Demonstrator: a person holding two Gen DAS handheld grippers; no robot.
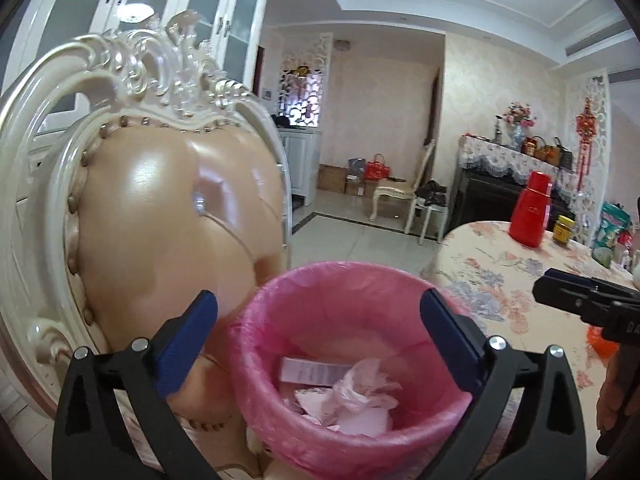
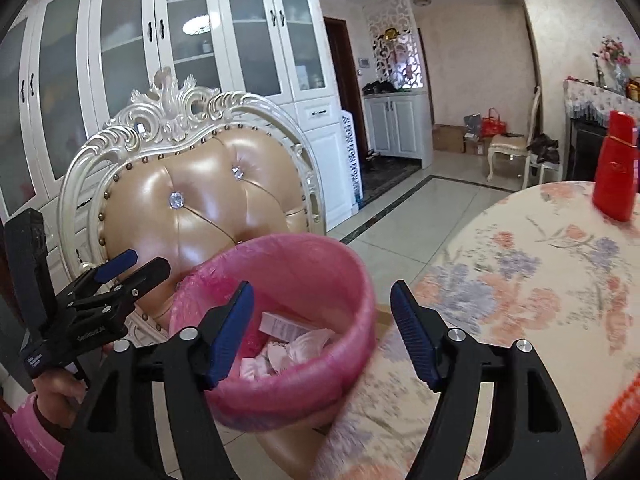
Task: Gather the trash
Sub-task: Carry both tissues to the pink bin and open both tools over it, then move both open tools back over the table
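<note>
Bin: pink-lined round plastic trash bin (image 1: 352, 364) sits on the cream padded chair (image 1: 168, 216) beside the floral-clothed desk (image 2: 540, 280), within easy reach.
Trash: crumpled white paper (image 1: 360, 388) lies inside.
Tongs: left tongs (image 1: 320, 332) and right tongs (image 2: 322, 328) both gape empty over the bin.

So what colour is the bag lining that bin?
Pink, a translucent plastic liner in the bin; the left wrist view shows it best.

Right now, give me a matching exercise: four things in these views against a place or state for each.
Things:
1. pink-lined bin
2. red flask
3. crumpled tissue
4. left tongs

Places or states:
A. standing on the floral tablecloth
B. open, nothing held
C. on the chair seat
D. lying inside the bin

Pairs: 1-C, 2-A, 3-D, 4-B
</note>
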